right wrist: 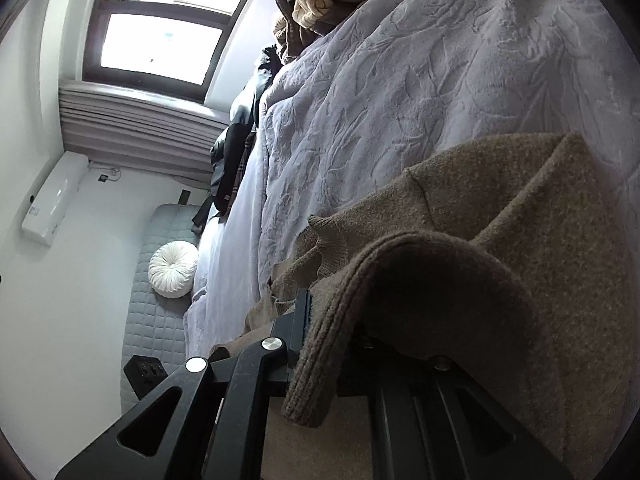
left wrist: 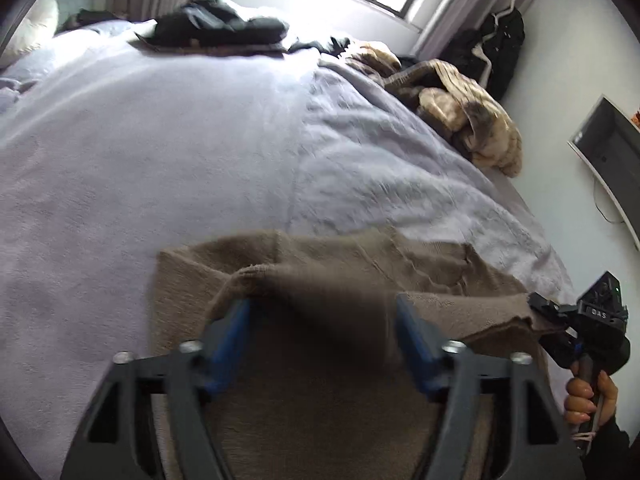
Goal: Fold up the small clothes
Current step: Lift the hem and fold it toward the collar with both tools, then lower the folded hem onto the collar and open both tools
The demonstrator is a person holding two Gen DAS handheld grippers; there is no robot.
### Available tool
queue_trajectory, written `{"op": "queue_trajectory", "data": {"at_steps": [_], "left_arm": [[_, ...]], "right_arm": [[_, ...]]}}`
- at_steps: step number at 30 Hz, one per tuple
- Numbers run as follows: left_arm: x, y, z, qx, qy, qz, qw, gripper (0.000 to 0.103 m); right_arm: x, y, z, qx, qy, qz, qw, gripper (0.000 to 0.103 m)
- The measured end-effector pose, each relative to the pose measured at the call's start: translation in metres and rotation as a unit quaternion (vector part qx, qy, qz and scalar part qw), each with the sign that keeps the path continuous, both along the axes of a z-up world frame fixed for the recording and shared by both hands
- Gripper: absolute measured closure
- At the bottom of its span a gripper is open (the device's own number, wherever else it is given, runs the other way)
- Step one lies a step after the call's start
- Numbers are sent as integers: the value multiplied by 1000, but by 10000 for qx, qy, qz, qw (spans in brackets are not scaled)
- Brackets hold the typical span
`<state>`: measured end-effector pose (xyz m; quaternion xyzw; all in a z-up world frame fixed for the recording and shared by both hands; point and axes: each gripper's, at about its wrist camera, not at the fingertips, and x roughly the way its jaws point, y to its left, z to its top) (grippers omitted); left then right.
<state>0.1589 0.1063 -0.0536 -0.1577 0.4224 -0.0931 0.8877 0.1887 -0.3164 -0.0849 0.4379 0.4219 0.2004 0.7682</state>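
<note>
A brown knitted garment lies on the lavender bedspread at the near edge of the bed. My left gripper hangs over it with its blue fingers wide apart; cloth sags between them, ungripped. My right gripper shows at the right of the left wrist view, pinching the garment's raised edge. In the right wrist view the garment drapes over the right gripper, its ribbed hem hanging over the fingers and hiding the far one.
A dark clothes pile lies at the far side of the bed. A beige and brown blanket heap sits at the far right edge. A television hangs on the right wall. A round white cushion rests by the headboard.
</note>
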Motion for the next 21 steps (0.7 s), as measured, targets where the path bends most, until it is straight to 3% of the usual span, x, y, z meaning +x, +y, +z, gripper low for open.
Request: {"op": "queue_trajectory", "data": {"at_steps": [1, 3, 5, 10, 12, 13, 17, 18, 21], "left_arm": [[-1, 2, 4, 50, -93, 87, 9999, 26], [-2, 9, 16, 51, -229, 208, 9995, 26], [-4, 14, 26, 128, -342, 277, 9990, 26], [-6, 7, 31, 204, -360, -172, 9990, 26], [-1, -5, 21, 134, -190, -458, 9987, 26], [3, -10, 14, 115, -68, -529, 9985, 26], [18, -18, -23, 337, 424, -276, 9982, 26], [18, -12, -29, 346, 511, -145, 9980, 26], [3, 3, -25, 369, 474, 14, 9982, 26]], "right_arm": [[1, -2, 3, -22, -18, -42, 10000, 80], [-1, -7, 12, -38, -140, -201, 9997, 47], [-4, -16, 24, -6, -337, -429, 9985, 40], [-20, -22, 43, -139, -555, -433, 9974, 45], [-20, -14, 41, -367, -470, -237, 9979, 67], [-19, -10, 36, -507, -358, -178, 9979, 69], [-15, -4, 5, -998, 205, -334, 9942, 69], [-18, -8, -2, -1188, 348, -489, 9911, 74], [-32, -28, -5, -1069, 326, -835, 9902, 74]]}}
